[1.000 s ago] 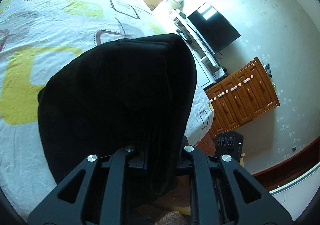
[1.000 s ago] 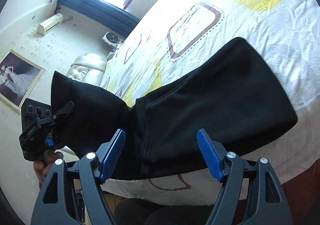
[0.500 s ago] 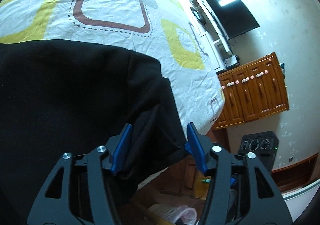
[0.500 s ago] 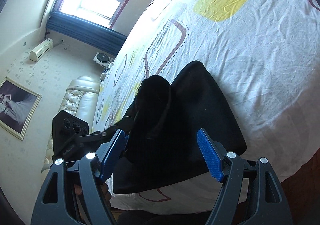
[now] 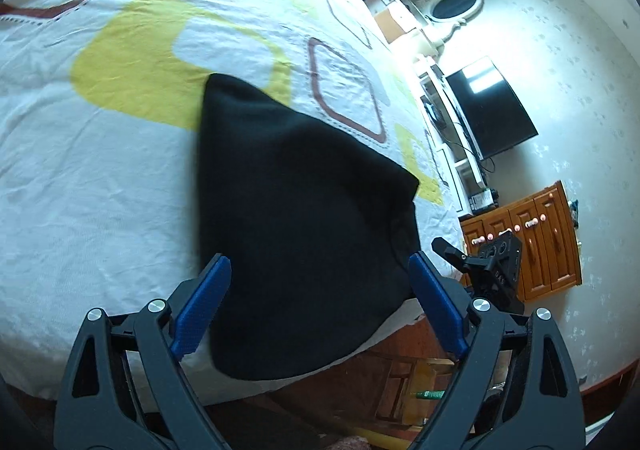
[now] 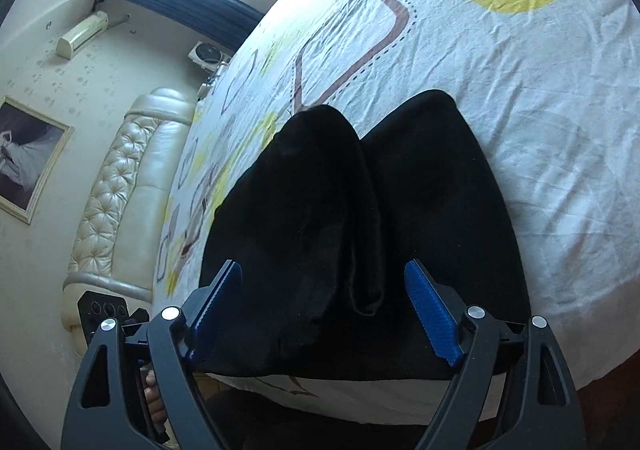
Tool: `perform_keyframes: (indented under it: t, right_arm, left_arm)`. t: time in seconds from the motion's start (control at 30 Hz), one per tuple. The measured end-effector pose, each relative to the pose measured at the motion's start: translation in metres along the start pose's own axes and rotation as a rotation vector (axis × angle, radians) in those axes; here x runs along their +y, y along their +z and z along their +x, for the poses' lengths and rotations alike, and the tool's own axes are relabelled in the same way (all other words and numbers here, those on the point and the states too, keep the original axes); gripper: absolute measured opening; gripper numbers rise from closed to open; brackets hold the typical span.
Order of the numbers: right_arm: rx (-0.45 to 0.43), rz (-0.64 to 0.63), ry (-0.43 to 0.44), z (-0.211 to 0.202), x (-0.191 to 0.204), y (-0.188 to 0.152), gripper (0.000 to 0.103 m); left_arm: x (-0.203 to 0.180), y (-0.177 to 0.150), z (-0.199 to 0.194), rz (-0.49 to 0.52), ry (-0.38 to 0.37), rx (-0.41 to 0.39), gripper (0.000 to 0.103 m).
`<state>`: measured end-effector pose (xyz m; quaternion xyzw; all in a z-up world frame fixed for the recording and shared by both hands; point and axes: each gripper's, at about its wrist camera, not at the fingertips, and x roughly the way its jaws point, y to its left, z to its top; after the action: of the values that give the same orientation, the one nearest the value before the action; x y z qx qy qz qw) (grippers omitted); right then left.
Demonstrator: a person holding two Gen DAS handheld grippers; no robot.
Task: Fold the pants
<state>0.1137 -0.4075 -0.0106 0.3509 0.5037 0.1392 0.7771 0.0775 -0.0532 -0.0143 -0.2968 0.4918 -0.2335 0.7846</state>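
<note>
Now that your left gripper (image 5: 316, 306) has let go of the fold it pinched a second ago, the soft black fabric pants (image 5: 304, 217) lie as a compact folded bundle near the foot edge of the white bed sheet with yellow and brown rounded squares (image 5: 100, 177). Both it and your right gripper (image 6: 324, 314) hang above the bundle, blue pads spread wide and empty, so the fold looks nearly or fully done. No brand, label or writing is legible anywhere.

My black pants (image 5: 304, 234) lie folded in a compact bundle on the bed (image 5: 100, 177) near its edge, one thick fold (image 6: 316, 209) lapped over the flat layer beneath.
</note>
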Motion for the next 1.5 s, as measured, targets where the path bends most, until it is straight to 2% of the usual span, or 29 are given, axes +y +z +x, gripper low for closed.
perform_keyframes:
  t: [0.07, 0.17, 0.2, 0.27, 0.37, 0.43, 0.53, 0.63, 0.77, 0.83, 0.87, 0.93, 0.97, 1.0, 1.07, 1.17, 1.27, 1.33, 1.5]
  right_arm:
    - [0.037, -0.018, 0.013, 0.014, 0.006, 0.004, 0.08]
    - [0.079, -0.024, -0.002, 0.031, 0.011, 0.004, 0.031]
    - [0.088, -0.031, -0.019, 0.034, 0.013, 0.003, 0.02]
    - [0.08, -0.09, -0.057, 0.031, 0.021, 0.0, 0.017]
    - [0.028, -0.118, -0.043, 0.006, 0.026, 0.001, 0.014]
    - [-0.005, -0.16, -0.086, -0.013, 0.026, 0.002, 0.012]
    - [-0.028, -0.17, -0.168, -0.032, 0.01, 0.004, 0.011]
    - [-0.034, -0.131, -0.207, -0.037, -0.018, 0.002, 0.011]
    - [-0.037, -0.072, -0.159, -0.031, -0.036, 0.002, 0.013]
    - [-0.042, -0.04, -0.124, -0.037, -0.045, 0.003, 0.016]
    - [-0.048, -0.028, -0.102, -0.041, -0.048, 0.003, 0.022]
    - [-0.066, -0.003, -0.067, -0.053, -0.053, 0.002, 0.042]
    - [-0.082, 0.02, -0.044, -0.06, -0.058, 0.001, 0.071]
    - [-0.108, 0.047, -0.034, -0.068, -0.064, -0.002, 0.084]
    - [-0.132, 0.092, -0.006, -0.081, -0.08, -0.007, 0.084]
    - [-0.105, 0.167, 0.029, -0.077, -0.104, -0.017, 0.084]
    - [-0.105, 0.234, 0.117, -0.069, -0.119, -0.028, 0.085]
    - [-0.115, 0.249, 0.152, -0.068, -0.12, -0.029, 0.087]
    - [-0.057, 0.214, 0.231, -0.053, -0.105, -0.03, 0.087]
  left_arm:
    - [0.027, -0.001, -0.007, -0.072, 0.005, -0.007, 0.09]
    - [0.048, -0.007, -0.008, -0.156, -0.005, -0.011, 0.09]
    - [0.055, -0.008, -0.009, -0.176, -0.01, -0.006, 0.09]
    - [0.061, -0.011, -0.007, -0.206, -0.023, 0.006, 0.09]
    - [0.054, -0.016, -0.002, -0.208, -0.048, 0.018, 0.09]
    - [0.049, -0.016, 0.003, -0.197, -0.07, 0.025, 0.09]
    - [0.036, -0.018, 0.017, -0.182, -0.095, 0.048, 0.091]
    - [0.03, -0.02, 0.032, -0.178, -0.107, 0.069, 0.091]
    - [0.032, -0.024, 0.046, -0.188, -0.089, 0.088, 0.091]
    - [0.035, -0.025, 0.048, -0.195, -0.098, 0.084, 0.091]
    - [0.037, -0.026, 0.048, -0.195, -0.109, 0.081, 0.091]
    - [0.041, -0.028, 0.045, -0.198, -0.133, 0.073, 0.091]
    - [0.044, -0.028, 0.045, -0.2, -0.145, 0.07, 0.091]
    - [0.046, -0.029, 0.044, -0.203, -0.157, 0.069, 0.092]
    - [0.048, -0.03, 0.042, -0.215, -0.193, 0.069, 0.092]
    - [0.046, -0.032, 0.046, -0.226, -0.256, 0.079, 0.092]
    - [0.045, -0.033, 0.051, -0.229, -0.256, 0.077, 0.092]
    - [0.045, -0.032, 0.051, -0.228, -0.258, 0.07, 0.092]
    - [0.044, -0.032, 0.049, -0.23, -0.3, 0.051, 0.096]
